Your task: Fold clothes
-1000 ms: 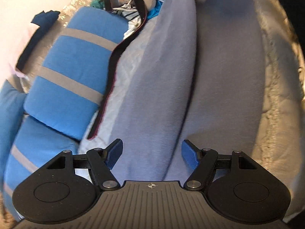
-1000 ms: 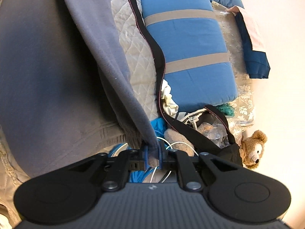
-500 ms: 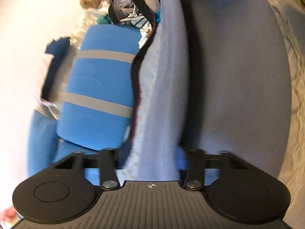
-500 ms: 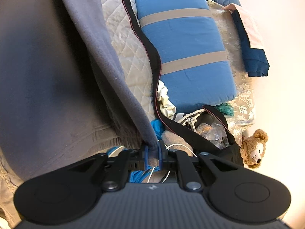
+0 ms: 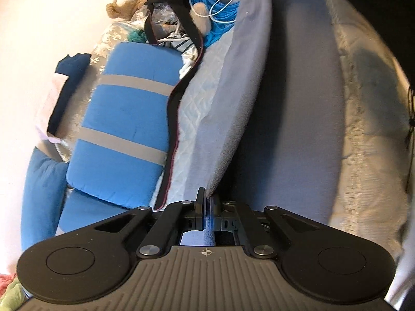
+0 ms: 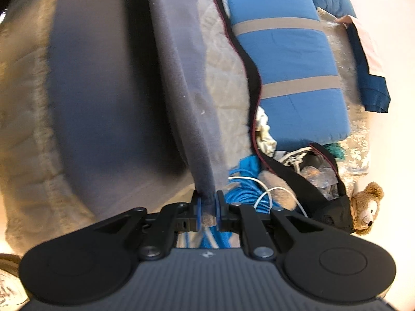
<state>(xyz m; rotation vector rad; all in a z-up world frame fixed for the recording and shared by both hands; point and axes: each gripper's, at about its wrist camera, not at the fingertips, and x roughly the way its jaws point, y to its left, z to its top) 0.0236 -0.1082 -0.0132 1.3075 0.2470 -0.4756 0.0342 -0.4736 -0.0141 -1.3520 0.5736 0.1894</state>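
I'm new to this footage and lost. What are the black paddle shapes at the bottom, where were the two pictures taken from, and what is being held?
The black shapes are hand-held grasping tools; a person carries one in each hand. Each picture comes from a camera on one tool, looking forward along its fingers.

In the left wrist view, the left tool is shut on an edge of a grey fleece garment. In the right wrist view, the right tool is shut on another part of that garment, so it hangs between them.

Beneath lie a pale quilted cover, a blue striped cushion, blue cord and a teddy bear.

Left tool (image 5: 207,202) now clamped on garment (image 5: 233,108)
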